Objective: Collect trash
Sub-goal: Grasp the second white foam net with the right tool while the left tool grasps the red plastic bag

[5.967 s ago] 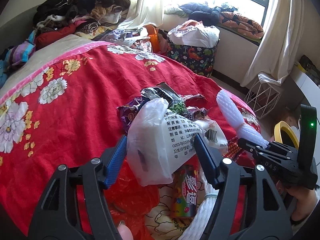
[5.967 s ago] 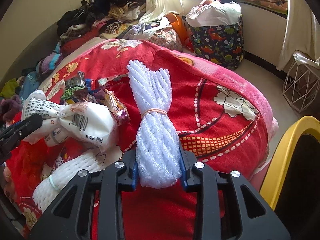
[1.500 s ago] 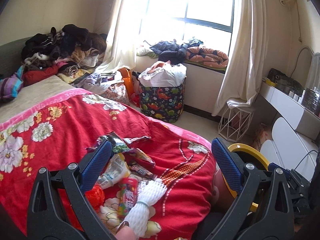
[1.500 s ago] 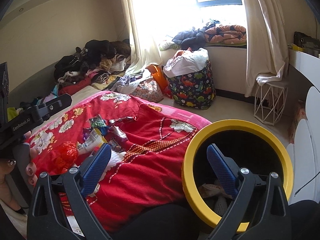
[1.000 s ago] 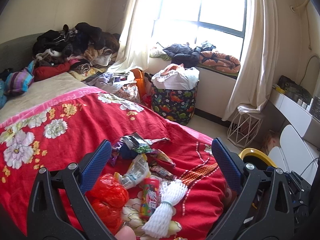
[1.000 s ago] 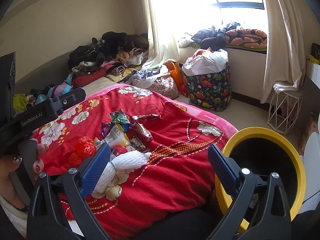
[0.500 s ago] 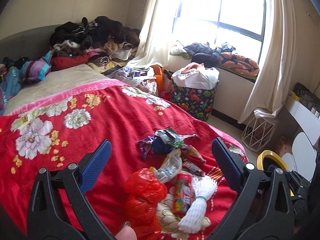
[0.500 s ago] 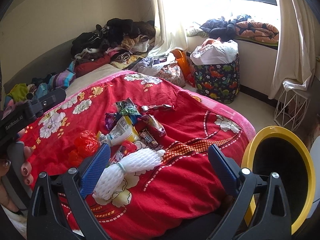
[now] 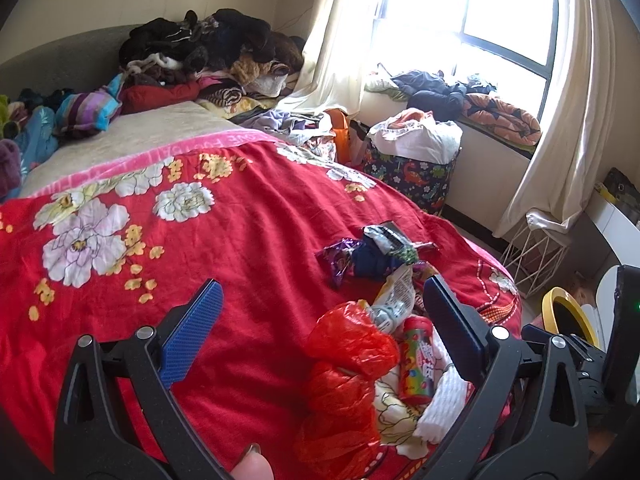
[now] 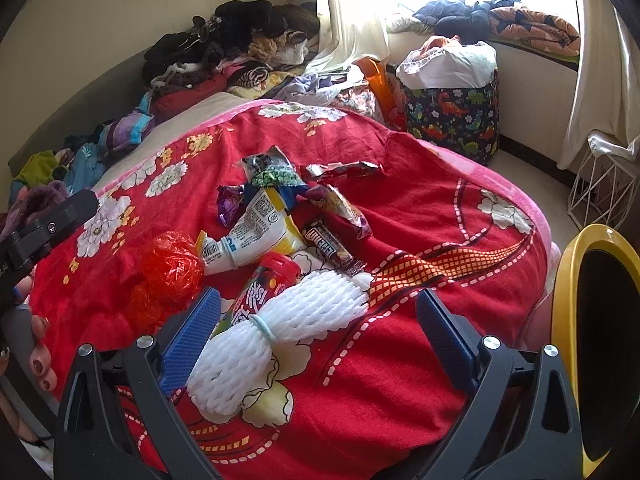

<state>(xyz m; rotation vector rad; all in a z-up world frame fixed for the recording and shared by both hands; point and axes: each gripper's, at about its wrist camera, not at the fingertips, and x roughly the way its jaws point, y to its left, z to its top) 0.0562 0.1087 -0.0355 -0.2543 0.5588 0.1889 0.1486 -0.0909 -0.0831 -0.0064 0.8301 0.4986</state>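
Nothing is held between the fingers of the right gripper [image 10: 318, 338], which are spread wide and empty; six seconds earlier a bundle of white foam netting was clamped there. The fingers of the left gripper [image 9: 320, 330] are likewise parted and bare, where a white printed bag had been pinched. Both loads are judged to have been dropped into the yellow-rimmed bin [image 10: 568, 280], since foam and wrappers were glimpsed inside it a moment ago.

Just ahead of the right fingers, and partly between them, a second foam netting bundle [image 10: 280, 336] is seen lying on the red floral bedspread [image 10: 400, 360]. A red-capped candy tube [image 10: 260, 288] is found touching its far-left side. Between the left fingers, a crumpled red plastic bag [image 9: 344, 368] is framed, with the same tube just to its right.

Farther out, a white rubber-banded packet [image 10: 248, 236], a chocolate bar wrapper [image 10: 330, 246] and a heap of foil wrappers [image 10: 280, 180] are spread on the bed. The bin is kept to the right of the right fingers, beside the bed's edge.

A fresh round of pickup is indicated: the netting for the right, the red bag for the left, with much trash left to be cleared.
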